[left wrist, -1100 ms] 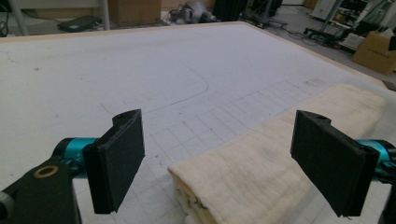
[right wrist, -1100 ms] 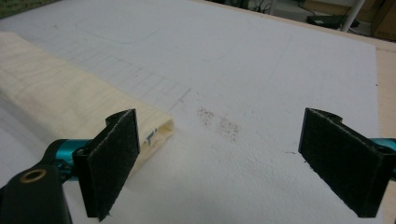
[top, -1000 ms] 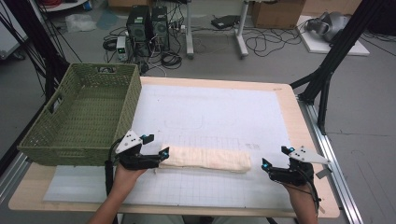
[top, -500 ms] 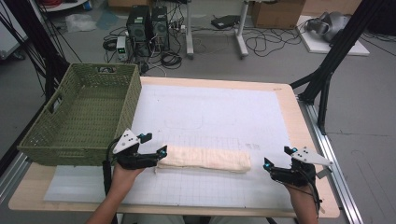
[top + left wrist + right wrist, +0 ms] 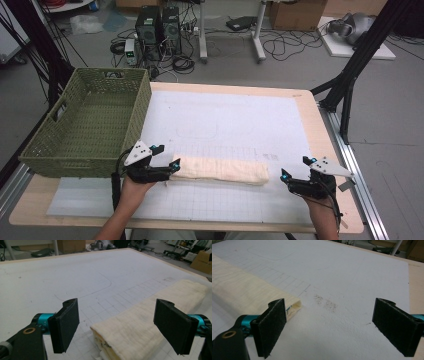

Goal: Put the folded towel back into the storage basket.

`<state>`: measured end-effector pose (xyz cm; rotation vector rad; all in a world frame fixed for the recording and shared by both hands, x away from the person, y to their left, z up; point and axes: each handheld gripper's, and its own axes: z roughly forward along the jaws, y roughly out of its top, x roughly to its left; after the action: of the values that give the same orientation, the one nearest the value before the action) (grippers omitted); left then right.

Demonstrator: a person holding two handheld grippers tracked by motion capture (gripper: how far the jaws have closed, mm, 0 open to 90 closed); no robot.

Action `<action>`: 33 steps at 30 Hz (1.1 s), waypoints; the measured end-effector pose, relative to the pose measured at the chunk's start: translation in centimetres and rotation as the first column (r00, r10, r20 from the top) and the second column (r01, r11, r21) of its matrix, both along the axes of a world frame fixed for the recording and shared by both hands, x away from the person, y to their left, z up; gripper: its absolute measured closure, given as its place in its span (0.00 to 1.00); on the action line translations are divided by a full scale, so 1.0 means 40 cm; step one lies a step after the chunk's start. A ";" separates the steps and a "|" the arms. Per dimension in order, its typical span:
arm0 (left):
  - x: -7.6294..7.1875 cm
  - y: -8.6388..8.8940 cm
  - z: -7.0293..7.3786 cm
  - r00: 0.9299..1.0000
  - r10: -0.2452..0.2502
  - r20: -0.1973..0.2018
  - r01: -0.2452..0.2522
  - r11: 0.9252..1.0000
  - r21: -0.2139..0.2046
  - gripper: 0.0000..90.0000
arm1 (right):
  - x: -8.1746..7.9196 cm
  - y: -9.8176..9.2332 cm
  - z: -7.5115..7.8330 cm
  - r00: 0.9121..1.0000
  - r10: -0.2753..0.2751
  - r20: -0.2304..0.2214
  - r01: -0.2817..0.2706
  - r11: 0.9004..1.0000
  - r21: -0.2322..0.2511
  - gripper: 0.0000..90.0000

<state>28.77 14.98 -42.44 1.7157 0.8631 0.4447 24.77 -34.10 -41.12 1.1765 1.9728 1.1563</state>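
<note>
Towel [image 5: 219,170], cream, folded into a long narrow bundle, lies on the white gridded mat [image 5: 225,125] near the table's front edge; we note its long axis runs left to right across the table, roughly parallel to that front edge, with a slight tilt so the right end sits a little nearer the person. Left gripper [image 5: 167,167] is at the towel's left end, jaws spread wide; in the left gripper view [image 5: 116,323] the folded end lies between the two black pads, nearer the right one, and we cannot tell whether either pad touches the cloth. That view shows the layered fold edges facing the gripper and the bundle running away to the upper right. Right gripper [image 5: 295,176] sits just beyond the towel's right end, apart from it, jaws also wide; in the right gripper view [image 5: 329,325] the towel end shows behind the left pad and bare mat fills the gap between the pads. Green woven basket [image 5: 87,125] stands at the table's left side, its near right corner close to the left gripper. We see open mat behind the towel, all the way to the far edge, and a narrower bare strip in front of it.
</note>
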 end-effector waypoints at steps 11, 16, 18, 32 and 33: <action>0.006 0.003 -0.002 0.999 0.023 -0.024 -0.024 1.000 -0.017 0.25 | 0.002 0.000 -0.006 1.000 -0.005 -0.010 0.005 1.000 0.008 0.13; 0.002 0.000 0.000 0.999 0.027 -0.034 -0.028 1.000 -0.008 0.25 | -0.003 -0.001 -0.003 1.000 -0.004 -0.007 0.004 1.000 0.008 0.13; 0.001 0.000 0.000 0.999 0.027 -0.041 -0.027 1.000 -0.004 0.25 | -0.003 -0.002 -0.002 1.000 -0.004 -0.004 0.004 1.000 0.012 0.13; -0.006 -0.013 -0.004 0.995 0.025 -0.100 -0.022 0.999 0.027 0.21 | 0.001 0.005 -0.007 1.000 0.012 -0.014 -0.011 1.000 0.013 0.13; -0.006 -0.013 -0.006 0.993 0.032 -0.111 -0.029 0.999 0.025 0.21 | 0.000 0.006 -0.007 1.000 0.011 -0.017 -0.011 1.000 0.015 0.13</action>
<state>28.53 14.48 -42.69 1.7637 0.9686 0.3834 24.78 -33.85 -41.41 1.1881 1.9885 1.1723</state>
